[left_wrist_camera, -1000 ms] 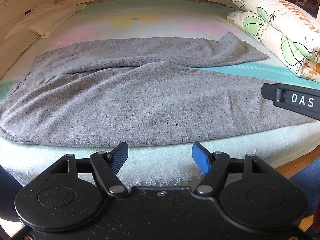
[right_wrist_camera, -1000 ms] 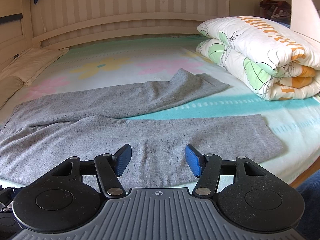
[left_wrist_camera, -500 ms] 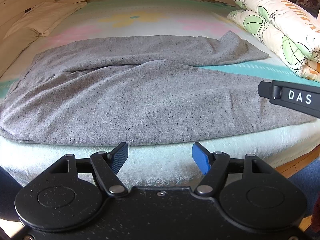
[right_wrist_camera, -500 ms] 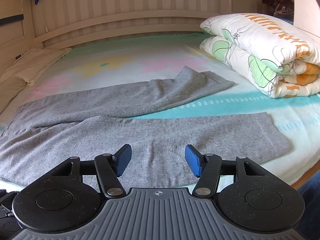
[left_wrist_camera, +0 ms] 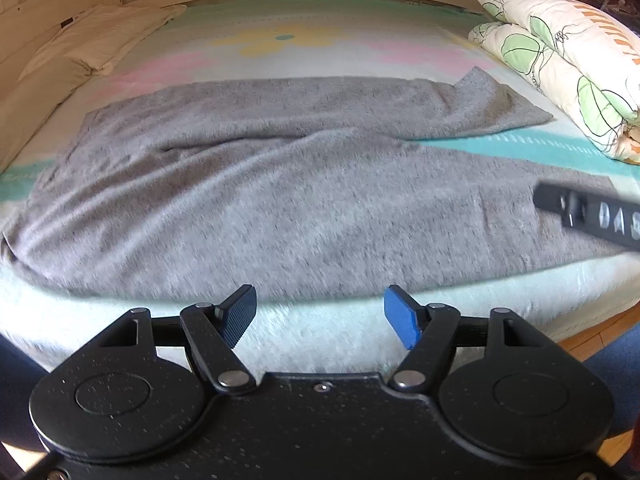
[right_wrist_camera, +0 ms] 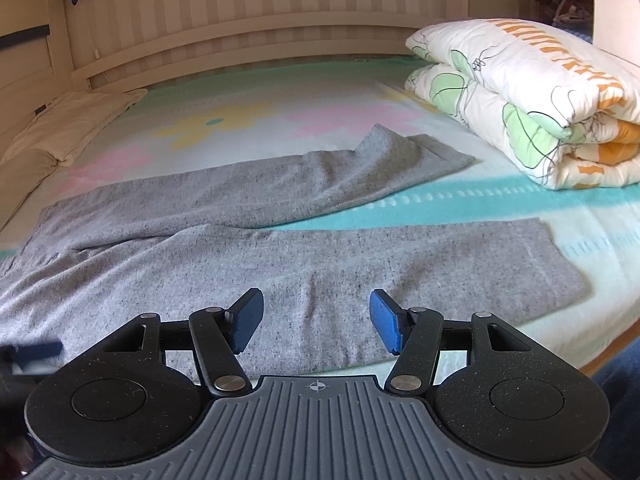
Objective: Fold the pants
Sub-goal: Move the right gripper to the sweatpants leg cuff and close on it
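Grey pants (left_wrist_camera: pixel 280 200) lie spread across the bed, waist at the left, both legs running to the right and splayed apart. The far leg's cuff (right_wrist_camera: pixel 400 160) is rumpled; the near leg (right_wrist_camera: pixel 440 264) lies flat. My left gripper (left_wrist_camera: pixel 320 314) hovers open over the bed's near edge, just short of the pants' near hem, with nothing between its blue pads. My right gripper (right_wrist_camera: pixel 316 322) stands open above the near leg, also empty. Part of the right gripper (left_wrist_camera: pixel 592 220) shows at the right edge of the left wrist view.
A folded floral duvet (right_wrist_camera: pixel 540 104) sits at the bed's right end, close to the far cuff. A cream pillow (right_wrist_camera: pixel 68 128) lies at the left by the wooden bed frame (right_wrist_camera: pixel 248 44). Wooden floor (left_wrist_camera: pixel 600 332) shows below the bed's near right edge.
The left wrist view has crept slightly nearer the pants and is blurred now. The right wrist view tilted a little, with the duvet sitting lower in frame. Both grippers stayed open.
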A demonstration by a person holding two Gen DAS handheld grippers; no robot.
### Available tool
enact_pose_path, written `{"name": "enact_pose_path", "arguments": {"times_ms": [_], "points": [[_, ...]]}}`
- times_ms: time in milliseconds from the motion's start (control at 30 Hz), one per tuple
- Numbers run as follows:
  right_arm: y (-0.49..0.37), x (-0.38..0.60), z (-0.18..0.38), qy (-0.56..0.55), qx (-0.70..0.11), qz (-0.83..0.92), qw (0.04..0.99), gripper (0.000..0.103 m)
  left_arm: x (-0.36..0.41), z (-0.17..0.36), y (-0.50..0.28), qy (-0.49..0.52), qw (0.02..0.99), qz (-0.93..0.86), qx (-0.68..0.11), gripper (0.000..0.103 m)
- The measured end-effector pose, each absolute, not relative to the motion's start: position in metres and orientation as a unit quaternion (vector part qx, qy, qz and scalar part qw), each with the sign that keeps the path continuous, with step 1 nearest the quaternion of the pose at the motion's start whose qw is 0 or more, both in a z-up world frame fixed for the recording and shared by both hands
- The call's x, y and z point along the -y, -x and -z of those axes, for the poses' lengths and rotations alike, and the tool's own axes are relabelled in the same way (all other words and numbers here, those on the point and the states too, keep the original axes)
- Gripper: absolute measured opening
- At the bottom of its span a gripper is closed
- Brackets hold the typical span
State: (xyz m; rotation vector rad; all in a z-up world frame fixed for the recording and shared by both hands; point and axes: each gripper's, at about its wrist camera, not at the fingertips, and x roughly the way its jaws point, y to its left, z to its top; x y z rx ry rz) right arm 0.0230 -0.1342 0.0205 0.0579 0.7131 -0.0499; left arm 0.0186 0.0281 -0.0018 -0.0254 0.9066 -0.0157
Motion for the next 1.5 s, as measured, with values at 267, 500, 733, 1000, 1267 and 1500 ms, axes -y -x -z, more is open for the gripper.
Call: {"name": "enact_pose_path", "arguments": {"times_ms": [267, 500, 733, 1000, 1267, 1500], "points": [[-0.042, 0.144, -0.031, -0.037, -0.367, 0.037, 0.929, 0.057, -0.049, -0.049, -0.066, -0.002, 0.914, 0.002, -0.406, 0.071], [-0.079, 0.173, -0.047, -0.052, -0.383, 0.059, 0.921, 0.057, -0.066, -0.070, -0.117, -0.014, 0.923, -0.008, -0.385, 0.072], [-0.132, 0.211, -0.066, -0.017, -0.380, 0.111, 0.918, 0.057, -0.073, -0.061, -0.166, -0.049, 0.914, -0.025, -0.403, 0.072], [-0.193, 0.236, -0.060, -0.054, -0.394, 0.126, 0.909, 0.057, -0.096, -0.032, -0.205, -0.020, 0.899, -0.049, -0.436, 0.072], [-0.276, 0.237, -0.044, -0.060, -0.410, 0.136, 0.900, 0.057, -0.111, -0.013, -0.243, -0.029, 0.883, -0.058, -0.465, 0.072], [-0.343, 0.246, -0.034, -0.106, -0.399, 0.162, 0.896, 0.057, -0.127, -0.006, -0.260, -0.007, 0.872, -0.070, -0.484, 0.072]]}}
